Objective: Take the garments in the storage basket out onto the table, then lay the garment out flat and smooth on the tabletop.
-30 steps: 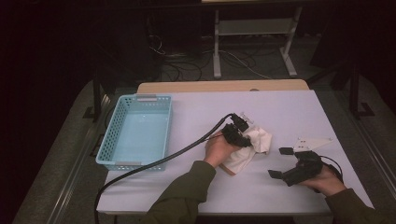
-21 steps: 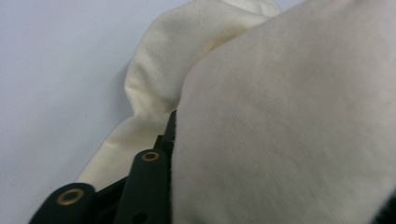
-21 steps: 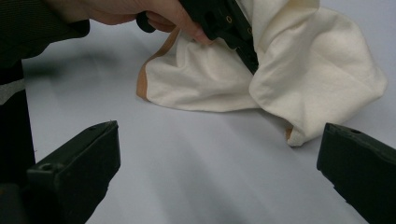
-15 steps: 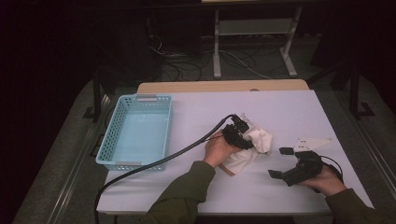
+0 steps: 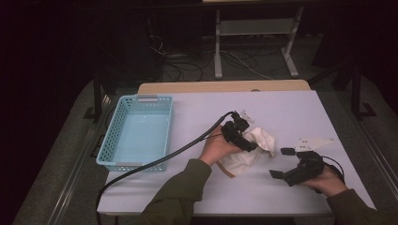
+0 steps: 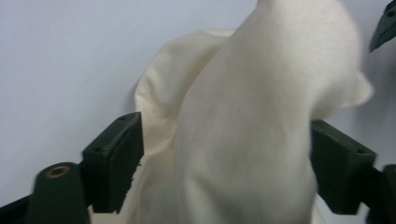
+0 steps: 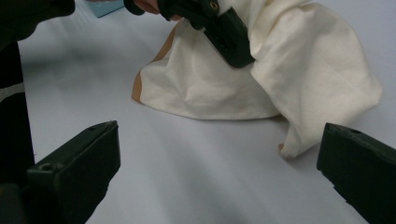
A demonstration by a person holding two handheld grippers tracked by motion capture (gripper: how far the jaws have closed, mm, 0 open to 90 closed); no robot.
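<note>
White cloth (image 6: 243, 130) sits between the widening left claw (image 6: 224, 168).

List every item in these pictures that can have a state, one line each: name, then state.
left gripper: jaws just opened, cloth between them, pads not clearly pressing.
right gripper: open, holding nothing, low over the table.
cream cloth: crumpled, lying on the table.
blue basket: upright, empty.
table: bears cloth and basket.

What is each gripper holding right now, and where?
Nothing: the left gripper has just opened around the cream cloth's raised fold, and the right gripper is open, empty.
</note>
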